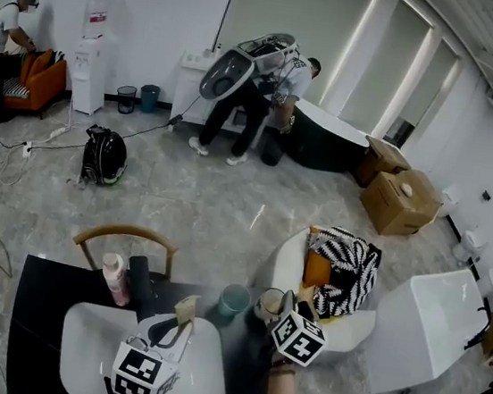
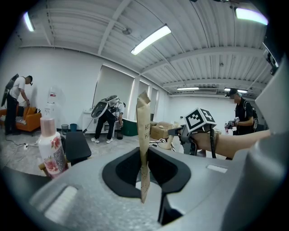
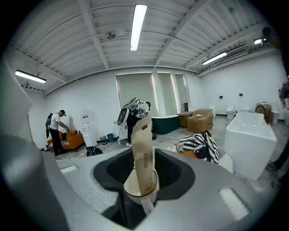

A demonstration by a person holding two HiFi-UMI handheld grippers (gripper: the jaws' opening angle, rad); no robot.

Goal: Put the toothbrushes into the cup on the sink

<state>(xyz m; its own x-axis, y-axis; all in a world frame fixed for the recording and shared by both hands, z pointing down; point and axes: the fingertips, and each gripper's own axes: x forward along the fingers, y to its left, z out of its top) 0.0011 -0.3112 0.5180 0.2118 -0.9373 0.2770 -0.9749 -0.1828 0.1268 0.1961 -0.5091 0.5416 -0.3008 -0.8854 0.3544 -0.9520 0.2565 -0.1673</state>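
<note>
Waiting its turn, the left gripper (image 2: 145,178) clamps a wrapped toothbrush (image 2: 143,131); the right gripper (image 3: 142,198) stands apart, freeing the second toothbrush (image 3: 142,149) over the cup (image 3: 128,191).

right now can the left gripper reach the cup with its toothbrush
Probably not yet: the right gripper hangs open right at the cup, blocking the left gripper and its toothbrush.

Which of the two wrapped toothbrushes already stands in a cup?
The wrapped toothbrush at the right gripper: it stands in the cream cup between open jaws. The other toothbrush is clamped in the left gripper, in no cup.
</note>
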